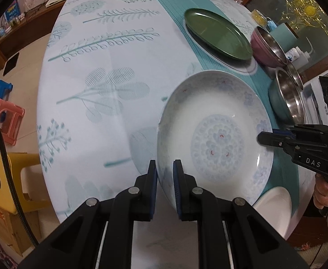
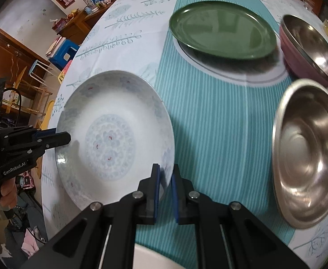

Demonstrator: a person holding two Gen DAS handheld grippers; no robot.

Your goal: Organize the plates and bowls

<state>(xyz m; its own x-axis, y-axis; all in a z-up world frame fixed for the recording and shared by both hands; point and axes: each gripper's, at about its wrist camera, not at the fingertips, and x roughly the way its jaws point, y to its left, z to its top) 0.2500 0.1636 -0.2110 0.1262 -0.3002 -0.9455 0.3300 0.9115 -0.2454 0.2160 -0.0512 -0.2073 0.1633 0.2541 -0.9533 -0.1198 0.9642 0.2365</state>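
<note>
Only rightward, steel bowl (image 2: 307, 152) fully visible, unobstructed

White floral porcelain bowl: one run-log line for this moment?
white floral porcelain bowl | left gripper: shut on rim | right gripper: shut on opposite rim | above table

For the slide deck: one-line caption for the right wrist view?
Both tongs, right and left, clamp opposite rims of a white floral bowl above the table, near a green plate.

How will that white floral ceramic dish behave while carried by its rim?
The white floral ceramic dish looks glazed, so probably slippery under the thin rim grips of the left gripper and right gripper. Likely rigid, fairly heavy, and breakable if dropped.
</note>
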